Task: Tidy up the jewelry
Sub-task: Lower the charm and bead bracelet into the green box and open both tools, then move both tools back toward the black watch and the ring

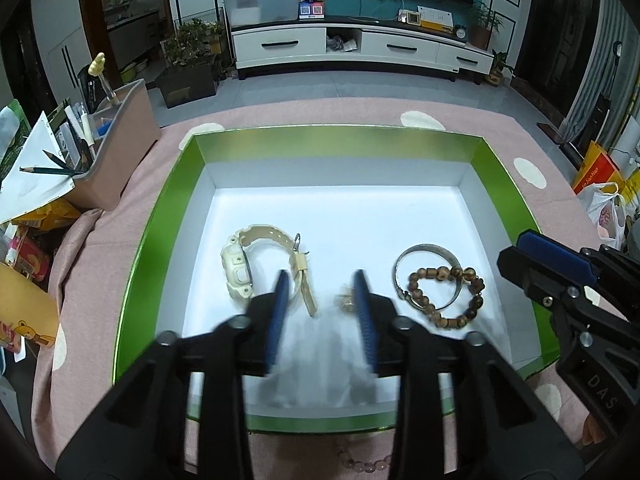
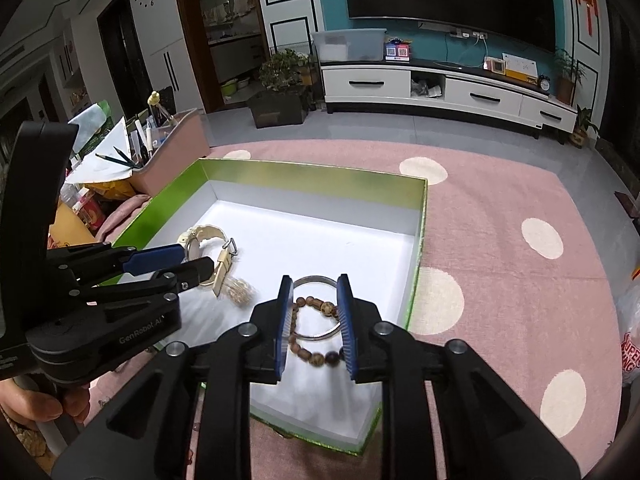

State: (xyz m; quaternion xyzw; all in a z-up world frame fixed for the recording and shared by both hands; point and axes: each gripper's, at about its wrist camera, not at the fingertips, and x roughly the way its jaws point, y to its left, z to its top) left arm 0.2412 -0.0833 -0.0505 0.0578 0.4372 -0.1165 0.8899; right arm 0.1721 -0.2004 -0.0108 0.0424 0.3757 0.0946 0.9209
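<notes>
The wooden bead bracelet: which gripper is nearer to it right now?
Right. The right gripper hangs directly over the wooden bead bracelet, fingers either side, while the left gripper sits beside it, over the small gold piece.

the pink tablecloth (image 2: 500,288) carries cream dots. a pink organizer bin (image 1: 124,140) at the left edge holds pencils (image 1: 56,166) and pens. behind it, a white tv cabinet (image 1: 360,50) stands against the teal wall, bearing a clear storage box (image 1: 262,6). a potted plant (image 2: 280,80) sits on the floor.
</notes>
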